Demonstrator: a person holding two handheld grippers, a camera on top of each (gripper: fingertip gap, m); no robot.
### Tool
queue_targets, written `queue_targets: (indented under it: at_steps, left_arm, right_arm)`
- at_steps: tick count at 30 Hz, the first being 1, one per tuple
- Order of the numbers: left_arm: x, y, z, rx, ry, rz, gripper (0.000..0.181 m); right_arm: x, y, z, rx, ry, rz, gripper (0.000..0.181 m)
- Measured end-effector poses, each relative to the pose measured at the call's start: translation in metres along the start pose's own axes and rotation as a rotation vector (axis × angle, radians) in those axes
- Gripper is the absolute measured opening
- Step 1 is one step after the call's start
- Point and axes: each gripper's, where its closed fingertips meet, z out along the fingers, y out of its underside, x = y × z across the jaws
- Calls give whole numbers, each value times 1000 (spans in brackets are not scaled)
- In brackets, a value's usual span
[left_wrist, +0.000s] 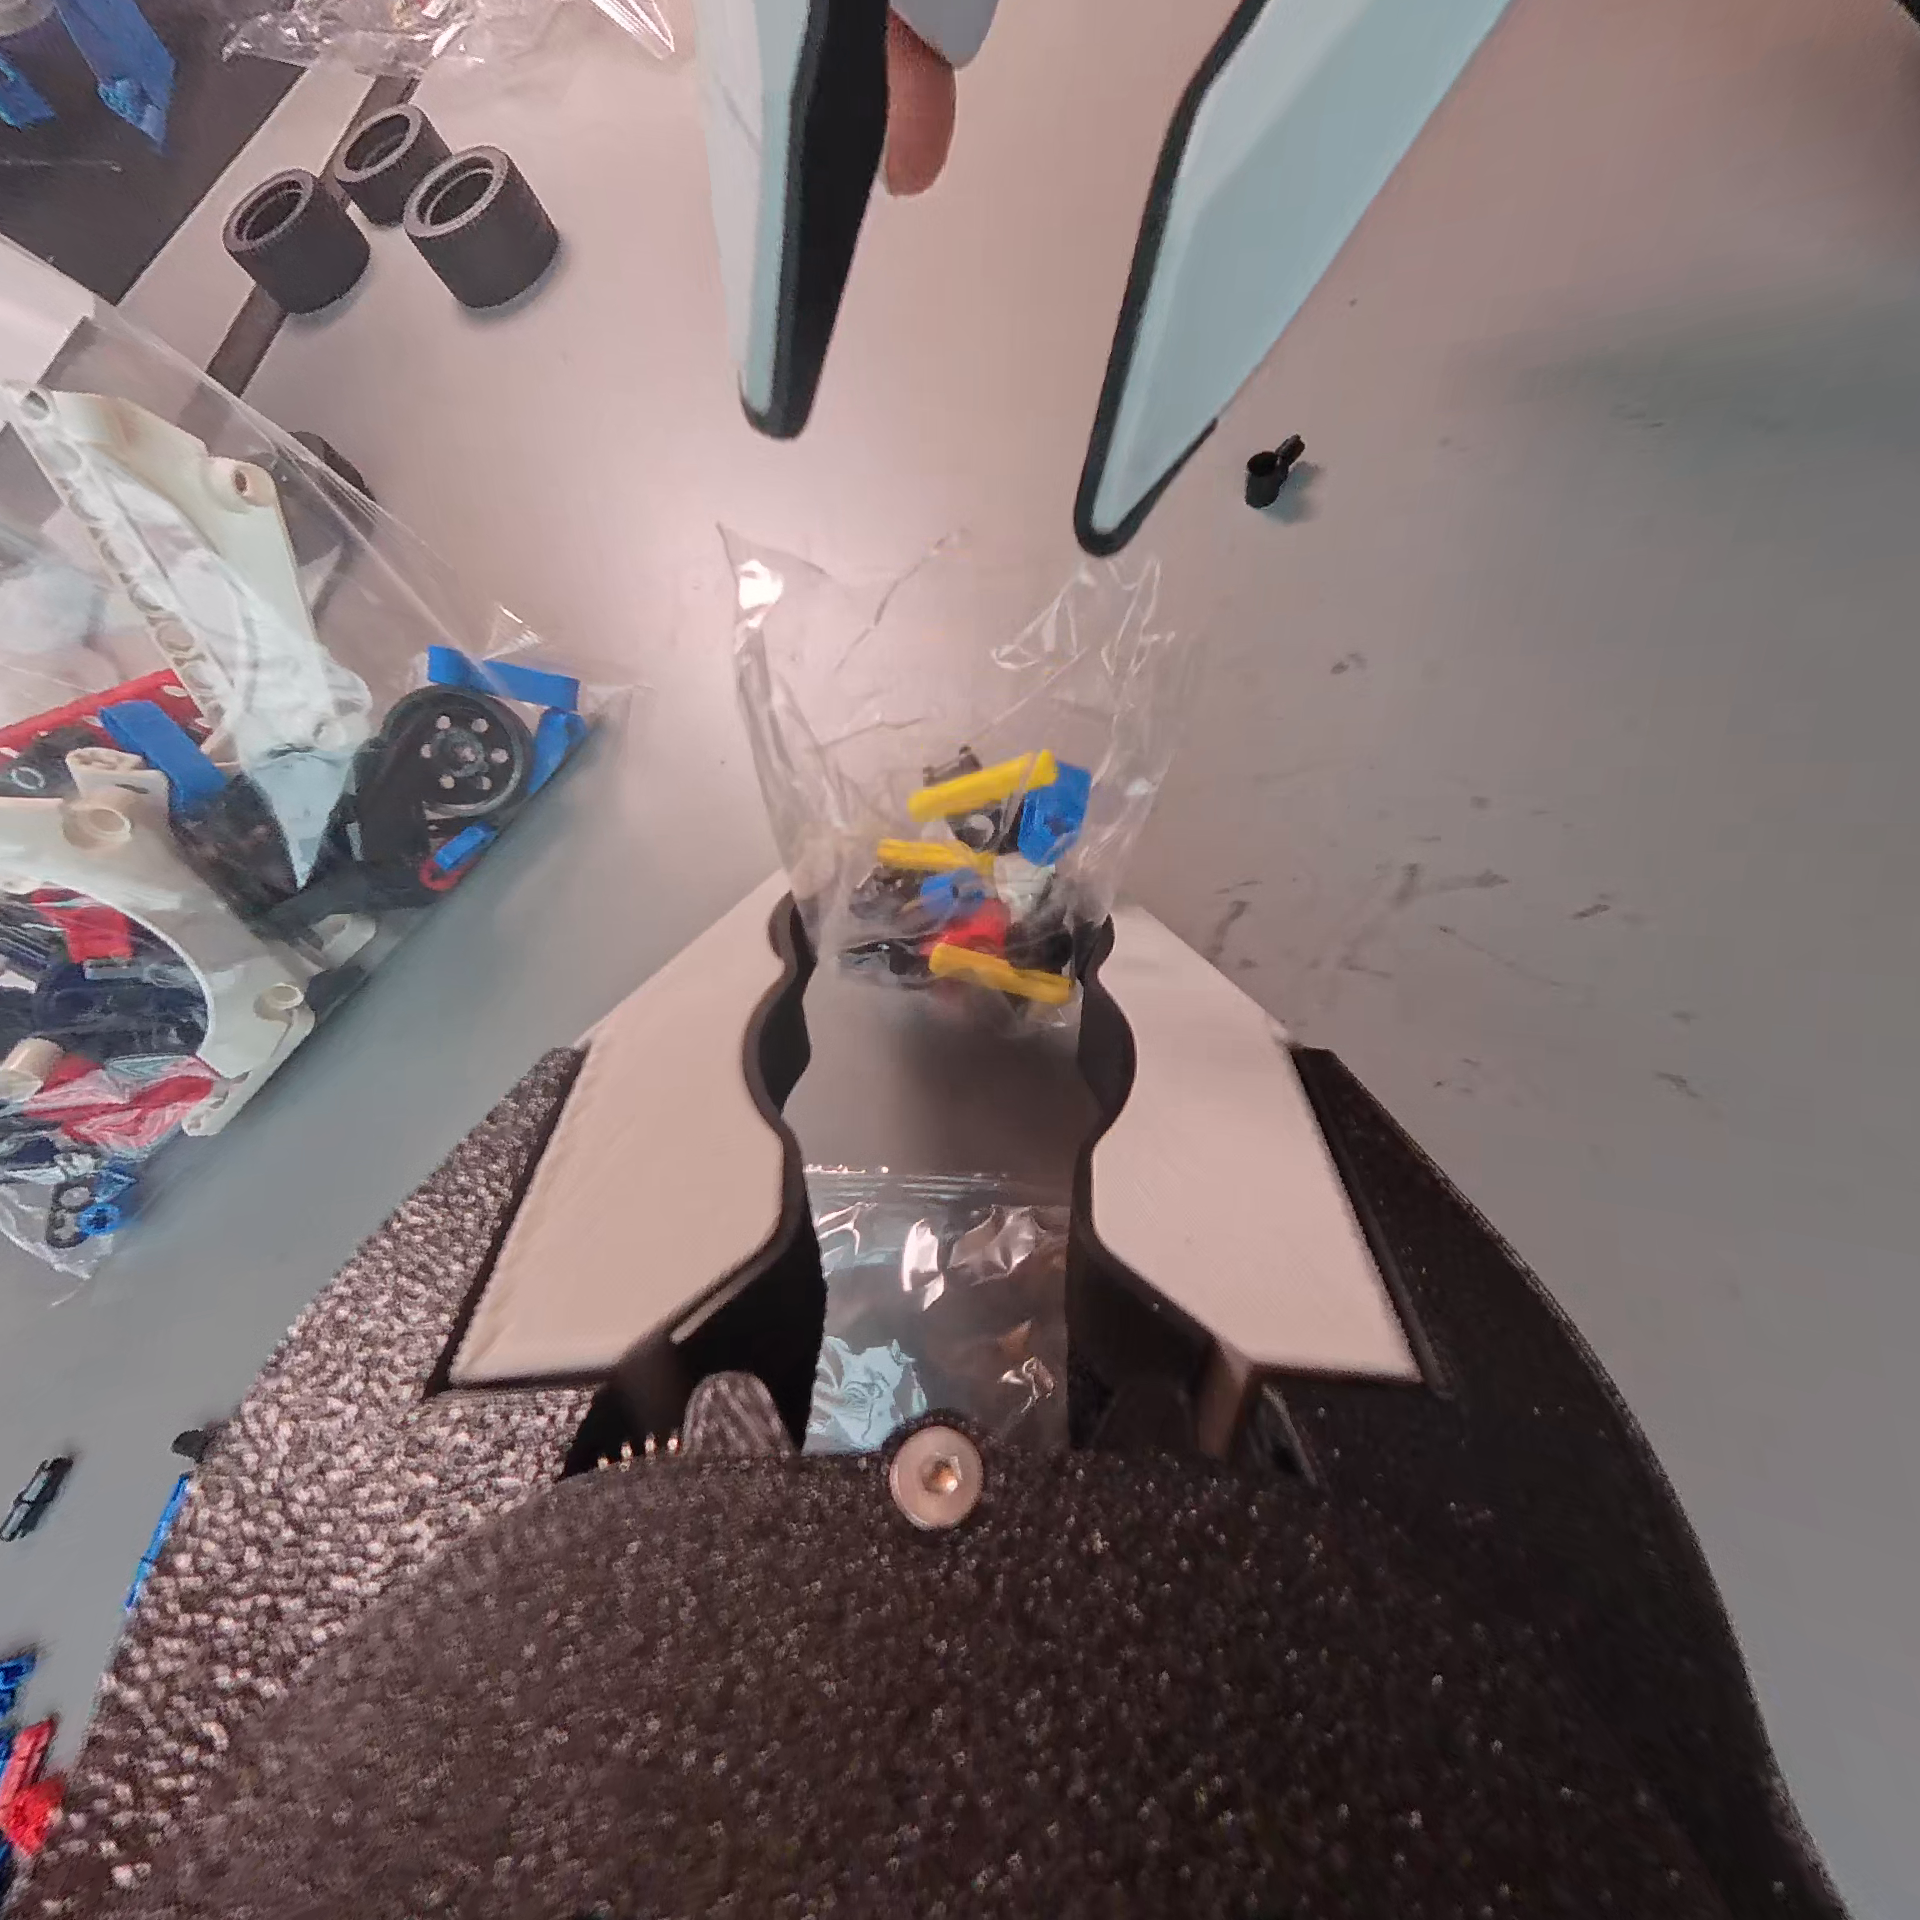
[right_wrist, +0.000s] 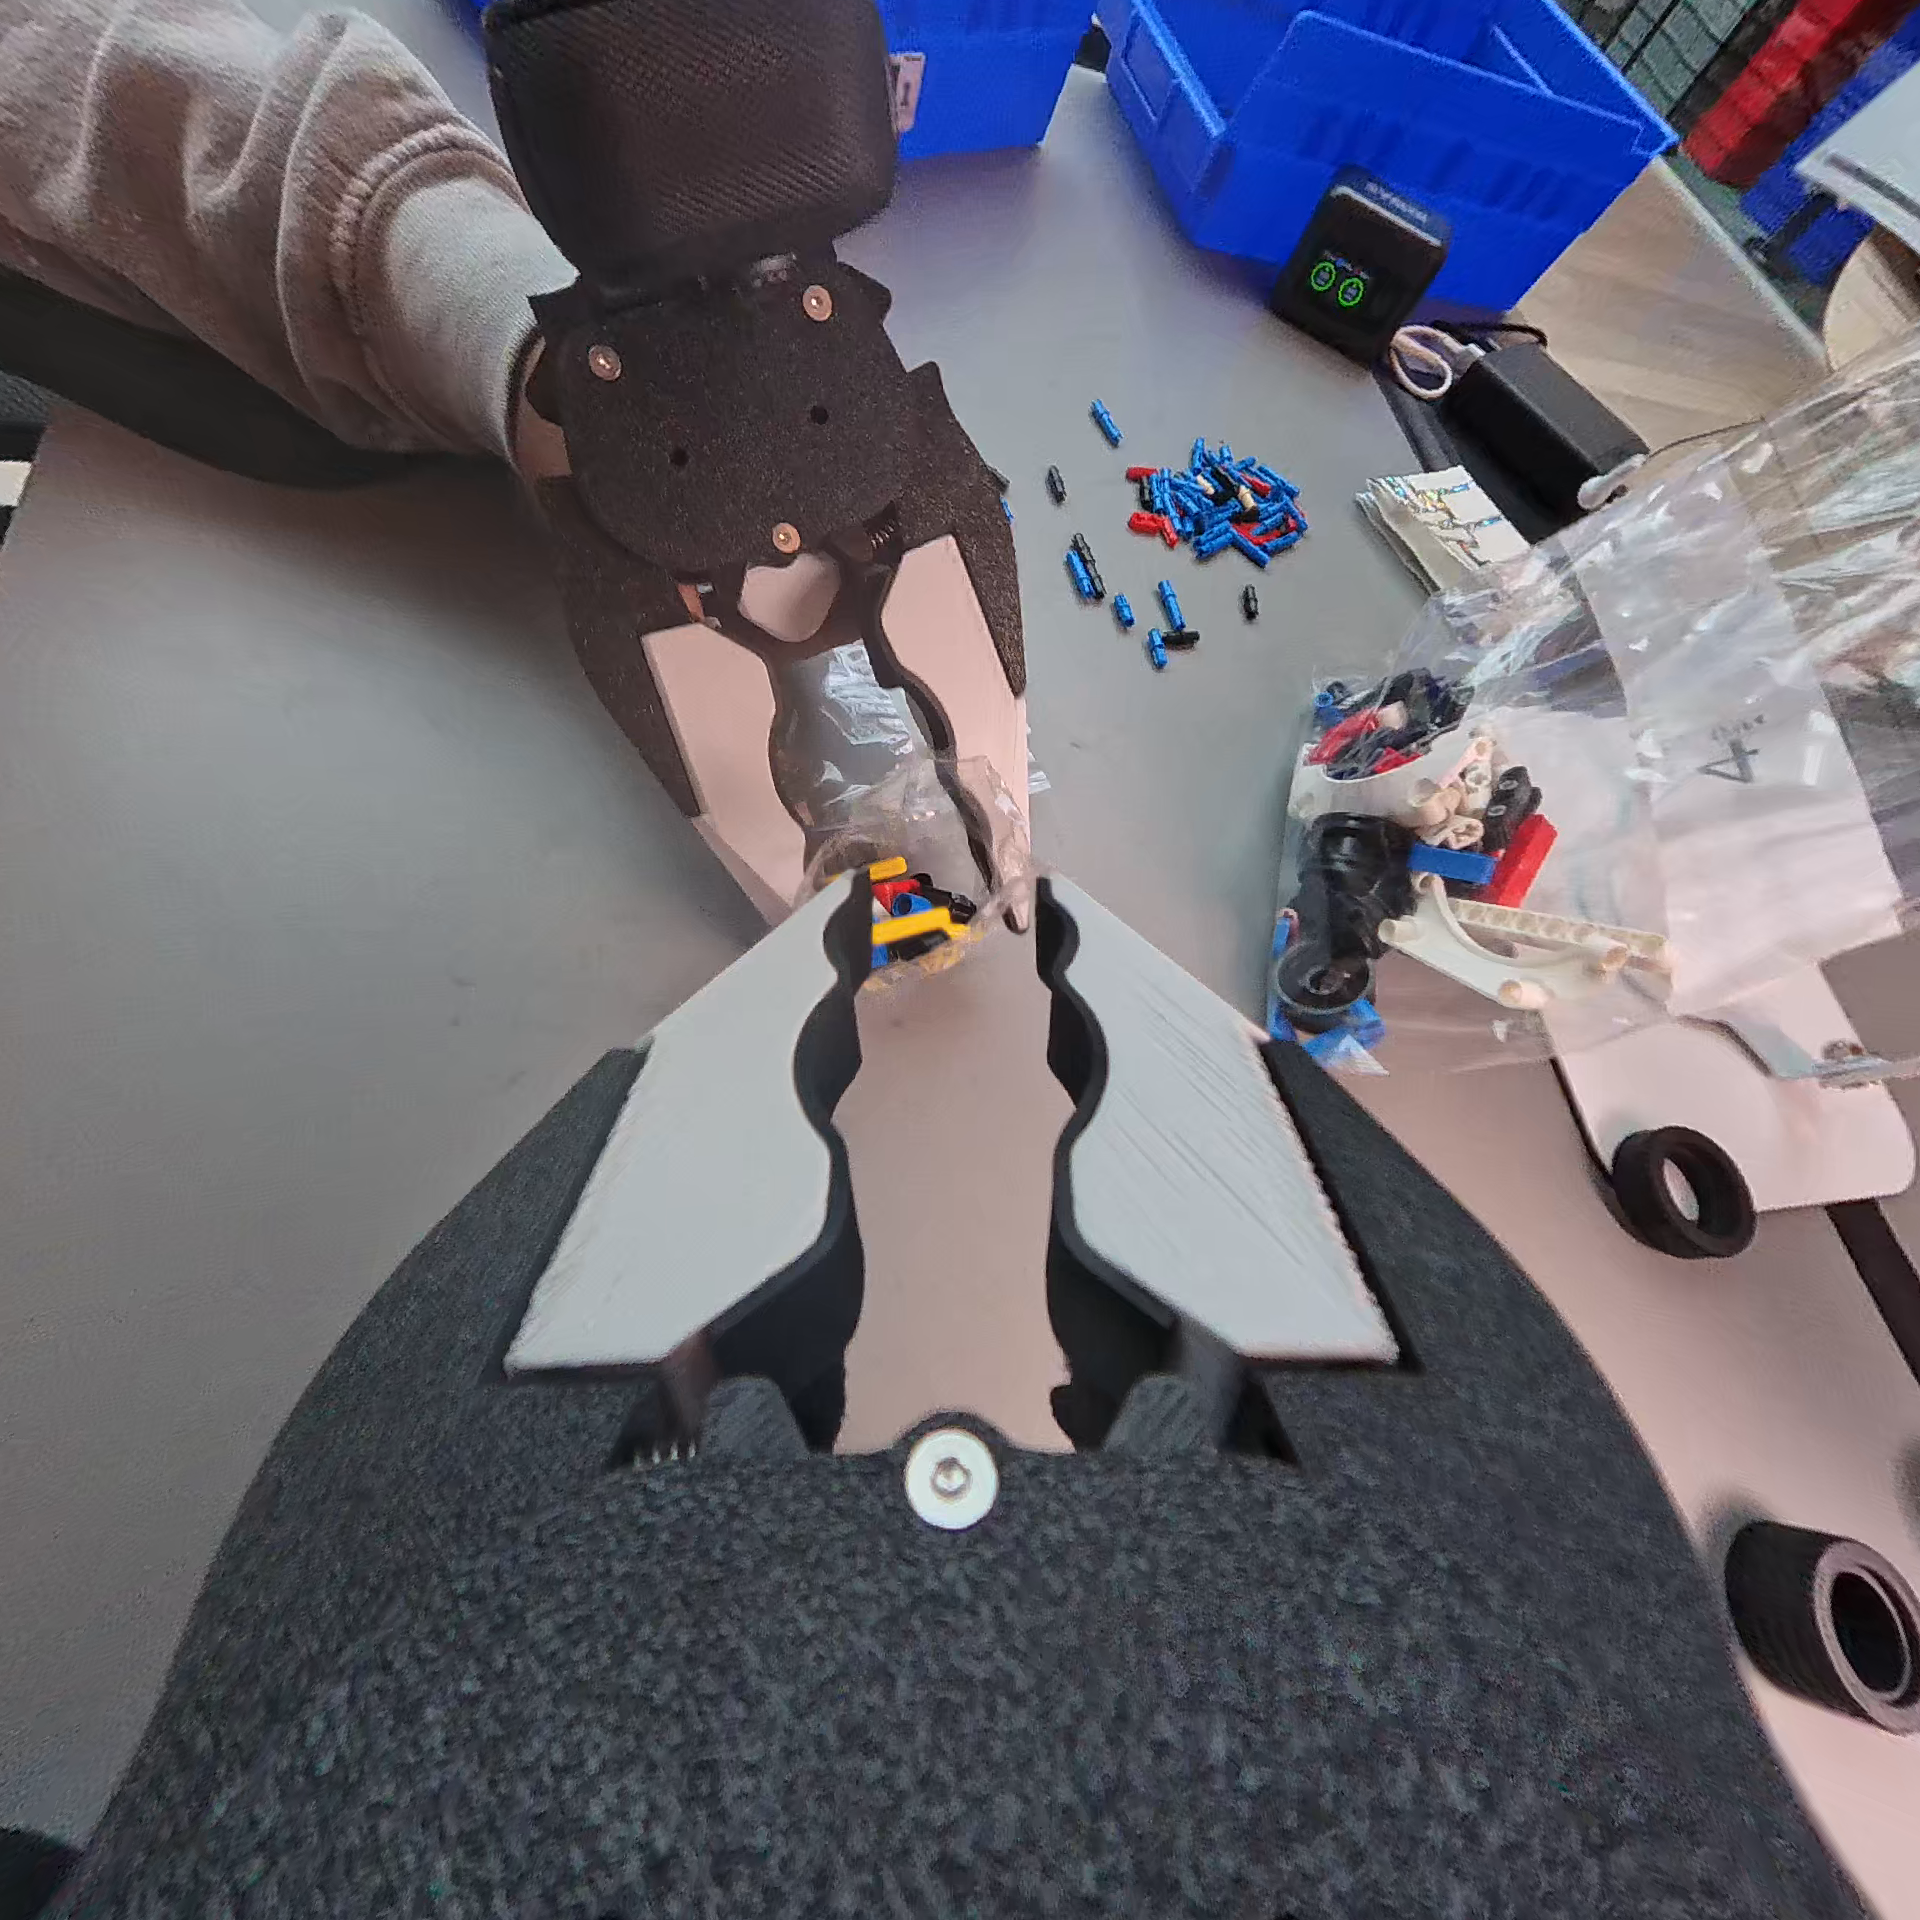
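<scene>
A small clear plastic bag (left_wrist: 966, 862) with yellow, blue, red and black small parts sits between the fingers of my left gripper (left_wrist: 940, 914), which is closed on its sides. The bag runs back to the gripper's base, and its crumpled top sticks out past the fingertips. My right gripper (right_wrist: 945, 914) is open and faces the left gripper (right_wrist: 904, 862) tip to tip. The bag's filled end (right_wrist: 914, 914) lies just inside the right gripper's tips, against its left finger. In the left wrist view the right gripper (left_wrist: 940, 478) hangs spread just beyond the bag's top.
A large clear bag of white, black, red and blue parts (left_wrist: 156, 779) (right_wrist: 1455, 831) lies beside the grippers. Black tyres (left_wrist: 457, 223) (right_wrist: 1678, 1190) rest on a sheet. There are also a pile of small pins (right_wrist: 1216, 509), a lone black pin (left_wrist: 1273, 473), blue bins (right_wrist: 1403, 104) and a black device (right_wrist: 1351, 260).
</scene>
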Motion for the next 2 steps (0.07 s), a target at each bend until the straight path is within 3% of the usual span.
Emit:
queue_targets:
  at_steps: [1,2]
  left_arm:
    - [-1,0,0,0,-3,-2,48]
    - [-1,0,0,0,-5,-3,48]
  right_arm:
    - [2,4,-3,-21,0,11,31]
    - [2,12,-8,-62,-18,24,30]
